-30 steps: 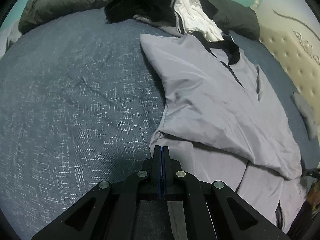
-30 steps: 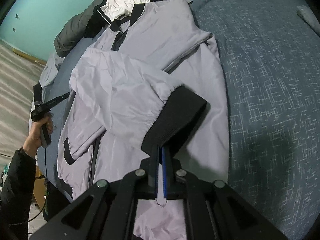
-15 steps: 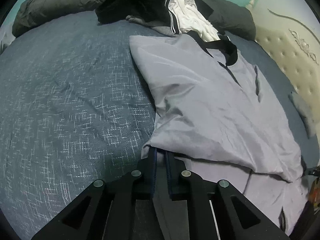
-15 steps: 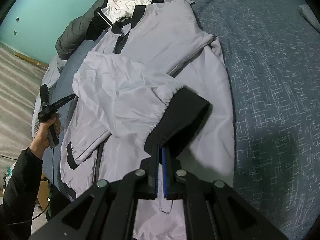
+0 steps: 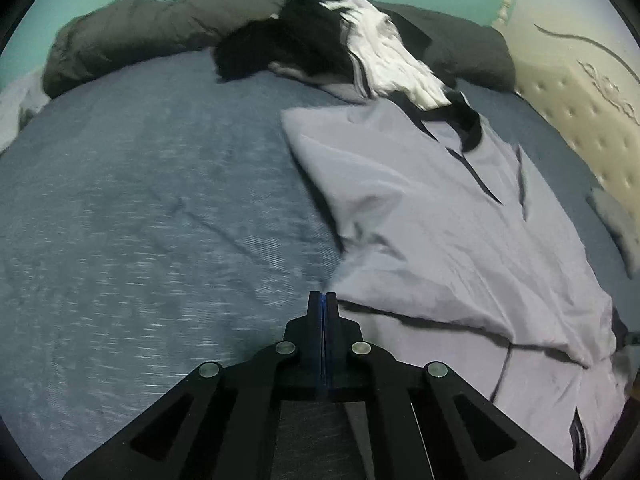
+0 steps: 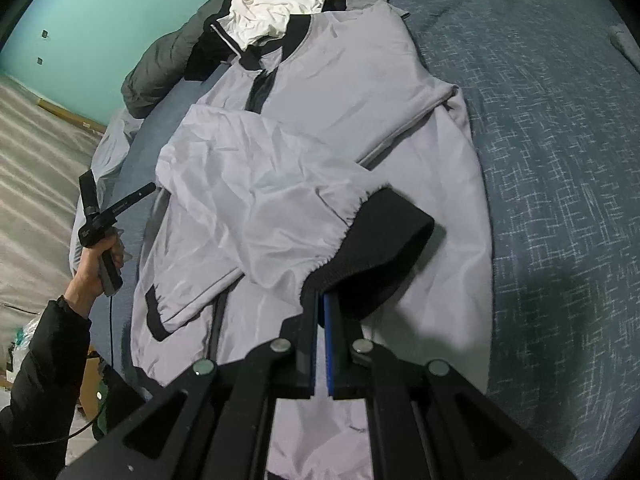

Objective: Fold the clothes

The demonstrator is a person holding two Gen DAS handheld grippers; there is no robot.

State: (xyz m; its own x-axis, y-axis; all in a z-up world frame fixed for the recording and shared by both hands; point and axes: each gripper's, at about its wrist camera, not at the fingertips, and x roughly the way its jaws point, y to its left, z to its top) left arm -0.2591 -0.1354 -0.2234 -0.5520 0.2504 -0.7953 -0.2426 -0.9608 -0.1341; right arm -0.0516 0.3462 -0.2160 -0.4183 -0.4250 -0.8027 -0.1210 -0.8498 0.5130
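Right wrist view: right gripper point(image 6: 320, 300) pinches the black cuff point(image 6: 372, 252) of the sleeve point(image 6: 260, 200), which crosses the jacket point(image 6: 360, 80) front.
Cuff dir: at 12–1 o'clock from the tips, touching, edge caught betw. the pads.
Sleeve axis: runs 10→4 o'clock across the chest; jacket body runs 12→6, collar far, hem near.
Left gripper point(image 5: 322, 300): pressed together, nothing in it; tips just beside the jacket's near left edge, fabric at 1–2 o'clock.
Left hand point(image 6: 96, 264): at 9 o'clock in right wrist view, off the jacket's side, near the other cuff point(image 6: 154, 316).
Nearer hand: right – already on the cuff; left is free.
Next, prob.: lay cuff flat on chest, then fold the body across; hinges on the sleeve staying inside the body outline.
Bed point(image 5: 140, 200): jacket lies flat on it; clothes pile point(image 5: 320, 44) at 12.
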